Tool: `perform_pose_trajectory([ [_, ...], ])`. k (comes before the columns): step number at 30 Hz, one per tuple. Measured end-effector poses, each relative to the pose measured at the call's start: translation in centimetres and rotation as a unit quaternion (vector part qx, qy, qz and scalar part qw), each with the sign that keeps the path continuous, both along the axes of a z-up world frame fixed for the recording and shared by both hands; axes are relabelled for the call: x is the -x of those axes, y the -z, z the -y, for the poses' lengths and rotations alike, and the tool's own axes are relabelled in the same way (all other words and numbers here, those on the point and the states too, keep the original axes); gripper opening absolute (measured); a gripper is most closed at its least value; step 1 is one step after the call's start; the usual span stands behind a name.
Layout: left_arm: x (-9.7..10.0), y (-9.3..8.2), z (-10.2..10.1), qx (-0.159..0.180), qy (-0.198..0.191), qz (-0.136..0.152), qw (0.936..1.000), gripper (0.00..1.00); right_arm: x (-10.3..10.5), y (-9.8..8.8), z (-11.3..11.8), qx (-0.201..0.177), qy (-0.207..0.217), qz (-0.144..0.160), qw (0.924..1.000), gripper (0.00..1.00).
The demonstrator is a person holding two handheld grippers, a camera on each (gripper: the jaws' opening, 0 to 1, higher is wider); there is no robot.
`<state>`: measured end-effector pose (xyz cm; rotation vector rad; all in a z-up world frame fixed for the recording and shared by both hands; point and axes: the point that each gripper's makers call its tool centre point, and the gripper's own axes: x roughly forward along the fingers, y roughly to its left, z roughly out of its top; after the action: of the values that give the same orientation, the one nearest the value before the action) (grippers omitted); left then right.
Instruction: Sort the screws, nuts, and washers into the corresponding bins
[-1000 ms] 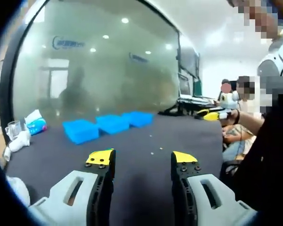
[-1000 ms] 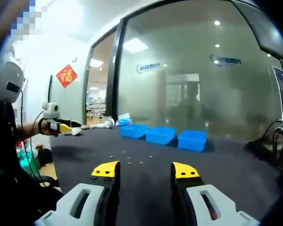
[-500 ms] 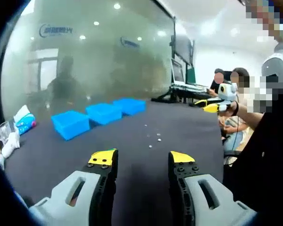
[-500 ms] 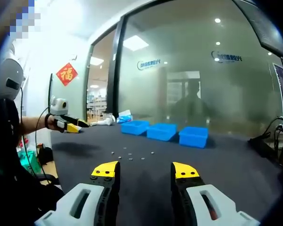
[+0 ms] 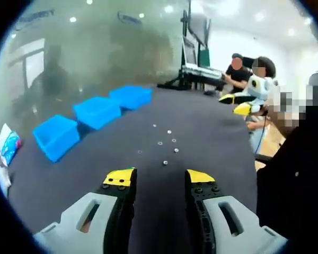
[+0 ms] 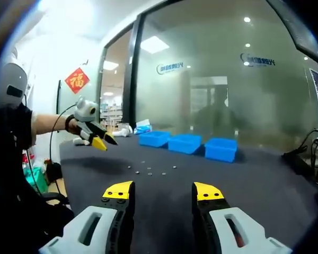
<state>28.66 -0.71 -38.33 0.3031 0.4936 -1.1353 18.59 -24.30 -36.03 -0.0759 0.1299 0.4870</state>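
Several small screws, nuts and washers lie scattered on the dark tabletop, a short way ahead of my left gripper, which is open and holds nothing. Three blue bins stand in a row to the upper left. In the right gripper view the same loose parts lie ahead of my right gripper, also open and bare, with the bins behind them. The left gripper hangs above the table at the left, held by a person's hand. The right gripper comes in from the right.
A frosted glass wall runs behind the bins. A tissue pack lies at the table's left end. Monitors and cables crowd the far end, where people sit. The table edge drops off at the right.
The left gripper has swung out over the table toward the loose parts, and its view now looks down on them. The right gripper has barely moved. Both stay open.
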Motion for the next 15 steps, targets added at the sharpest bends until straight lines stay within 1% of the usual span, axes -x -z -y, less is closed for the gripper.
perform_pose_trajectory([
  [3, -0.2, 0.4, 1.1, -0.013, 0.011, -0.010, 0.9998, 0.35, 0.0, 0.1, -0.1, 0.001, -0.002, -0.002, 1.0000, 0.39],
  [6, -0.2, 0.6, 2.1, -0.036, 0.027, -0.009, 0.9989, 0.34, 0.0, 0.2, -0.1, 0.001, -0.004, -0.004, 1.0000, 0.39],
  [9, -0.2, 0.8, 2.9, -0.048, 0.038, -0.016, 0.9980, 0.34, 0.0, 0.3, -0.1, 0.002, -0.004, -0.005, 1.0000, 0.39],
  [13, -0.2, 1.7, 3.6, -0.077, 0.047, -0.026, 0.9956, 0.30, 0.1, 0.5, -0.2, 0.001, -0.006, -0.007, 1.0000, 0.39],
  [15, -0.2, 2.3, 4.0, -0.090, 0.050, -0.030, 0.9942, 0.30, 0.1, 0.7, -0.3, 0.000, -0.008, -0.008, 0.9999, 0.39],
])
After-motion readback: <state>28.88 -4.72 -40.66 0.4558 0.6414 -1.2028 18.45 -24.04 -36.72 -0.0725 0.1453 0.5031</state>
